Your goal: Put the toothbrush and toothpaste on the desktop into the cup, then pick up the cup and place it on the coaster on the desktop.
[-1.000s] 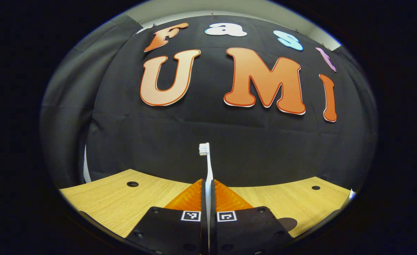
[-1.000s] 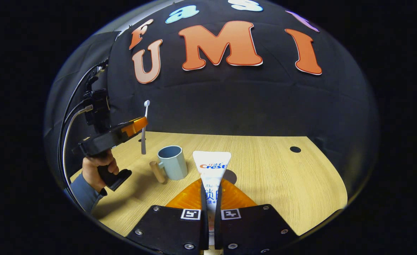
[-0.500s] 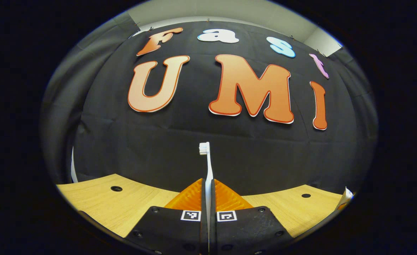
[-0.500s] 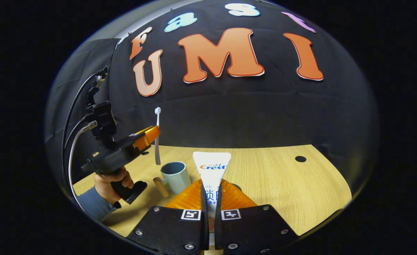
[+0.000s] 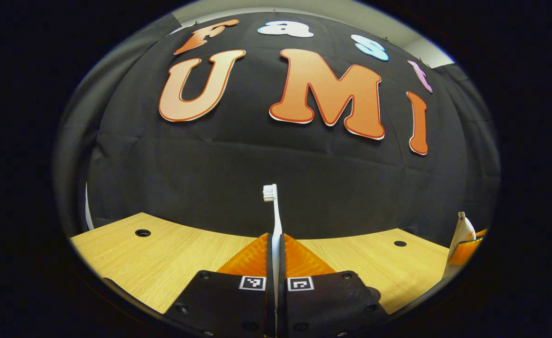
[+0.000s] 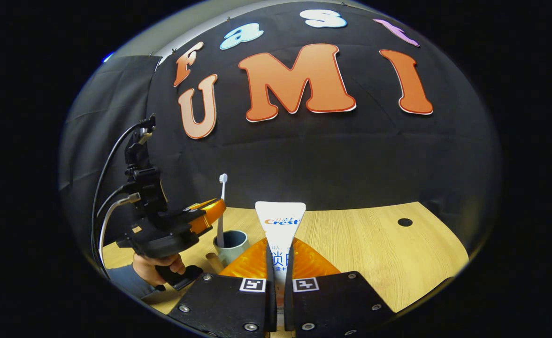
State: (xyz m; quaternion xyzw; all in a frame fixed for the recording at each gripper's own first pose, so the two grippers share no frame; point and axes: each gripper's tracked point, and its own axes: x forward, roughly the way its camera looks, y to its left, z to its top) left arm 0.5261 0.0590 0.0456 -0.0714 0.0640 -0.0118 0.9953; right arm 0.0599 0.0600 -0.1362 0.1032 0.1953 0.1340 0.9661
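Observation:
In the left gripper view my left gripper (image 5: 276,244) is shut on a white toothbrush (image 5: 273,211) that stands upright, bristles on top. The right gripper view shows that same gripper (image 6: 210,217) holding the toothbrush (image 6: 221,197) with its lower end dipping into the mouth of a blue-grey cup (image 6: 230,244) with a wooden handle (image 6: 213,261). My right gripper (image 6: 279,256) is shut on a white toothpaste tube (image 6: 279,220), flat end up, just right of the cup. At the right edge of the left gripper view, the tube (image 5: 460,230) appears too.
A wooden desktop (image 6: 374,244) with round cable holes (image 6: 404,222) spreads to the right. A person's hand (image 6: 156,267) and blue sleeve hold the left gripper's handle, with cables (image 6: 111,188) above it. Black cloth wall stands behind the desk.
The left gripper has carried the toothbrush right and down, from left of the cup to over it, its lower end now in the cup's mouth. The right gripper still holds the toothpaste.

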